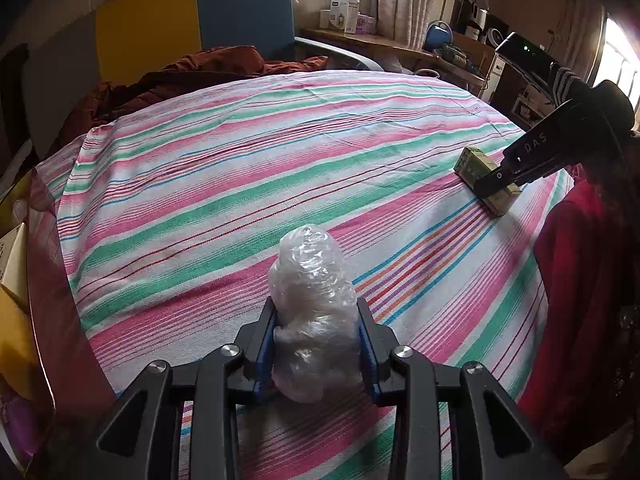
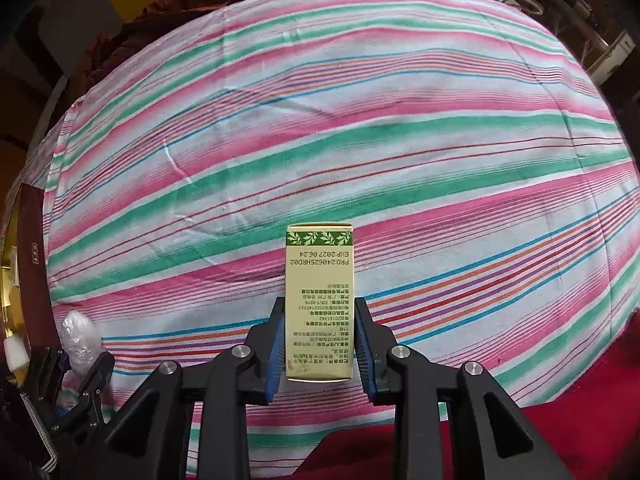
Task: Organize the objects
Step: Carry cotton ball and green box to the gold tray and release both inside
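A clear bubble-wrap bundle (image 1: 310, 300) stands between the blue pads of my left gripper (image 1: 318, 312), which is shut on it just above the striped cloth (image 1: 240, 160). Far right on the cloth, my right gripper (image 1: 494, 186) is shut on a small yellow-green box (image 1: 474, 164). In the right wrist view the box (image 2: 319, 280) with green printed text sits squeezed between the pads of my right gripper (image 2: 320, 312). The wrapped bundle (image 2: 80, 336) and the left gripper (image 2: 76, 364) show at the lower left there.
A brown-red quilt (image 1: 192, 76) lies bunched at the cloth's far edge. Behind it stands a yellow and blue headboard (image 1: 192, 20). A red garment (image 1: 576, 280) borders the right side. Boxes (image 1: 12, 264) sit at the left edge. A cluttered desk (image 1: 400, 44) is at the back.
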`<state>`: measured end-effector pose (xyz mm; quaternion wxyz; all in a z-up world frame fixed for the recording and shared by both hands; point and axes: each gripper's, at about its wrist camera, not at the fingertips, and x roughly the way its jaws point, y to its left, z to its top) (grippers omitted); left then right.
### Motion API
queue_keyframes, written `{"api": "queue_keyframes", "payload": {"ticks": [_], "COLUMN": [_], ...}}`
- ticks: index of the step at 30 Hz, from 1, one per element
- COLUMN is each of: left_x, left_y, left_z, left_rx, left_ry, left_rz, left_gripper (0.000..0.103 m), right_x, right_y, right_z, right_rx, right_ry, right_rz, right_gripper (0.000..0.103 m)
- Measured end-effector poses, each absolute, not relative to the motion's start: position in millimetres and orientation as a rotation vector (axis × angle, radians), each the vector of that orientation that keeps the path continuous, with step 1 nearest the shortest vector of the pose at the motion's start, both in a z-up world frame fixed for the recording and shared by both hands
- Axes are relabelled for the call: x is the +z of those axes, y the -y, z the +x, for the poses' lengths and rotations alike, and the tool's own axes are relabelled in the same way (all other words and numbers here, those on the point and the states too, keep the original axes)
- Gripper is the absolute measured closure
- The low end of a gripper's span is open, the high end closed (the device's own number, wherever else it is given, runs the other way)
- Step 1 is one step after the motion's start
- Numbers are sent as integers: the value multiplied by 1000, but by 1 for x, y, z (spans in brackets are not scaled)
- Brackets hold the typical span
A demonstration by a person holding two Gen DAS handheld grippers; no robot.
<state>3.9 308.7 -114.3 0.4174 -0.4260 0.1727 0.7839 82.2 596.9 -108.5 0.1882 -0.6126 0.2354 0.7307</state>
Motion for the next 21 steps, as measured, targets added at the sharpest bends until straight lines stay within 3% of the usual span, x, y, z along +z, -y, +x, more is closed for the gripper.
{"api": "queue_keyframes", "payload": {"ticks": [21], "left_x": [-115], "left_y": [-311], "left_z": [6], "left_rx": [1990], "left_ry": [-439], "left_rz": [-1070], "left_gripper": [67], "right_x": [-99], "right_y": [-600], "right_z": [81], "right_rx": [2030], "right_ry": [-599], "right_rz": [-1808], "right_gripper": [66]}}
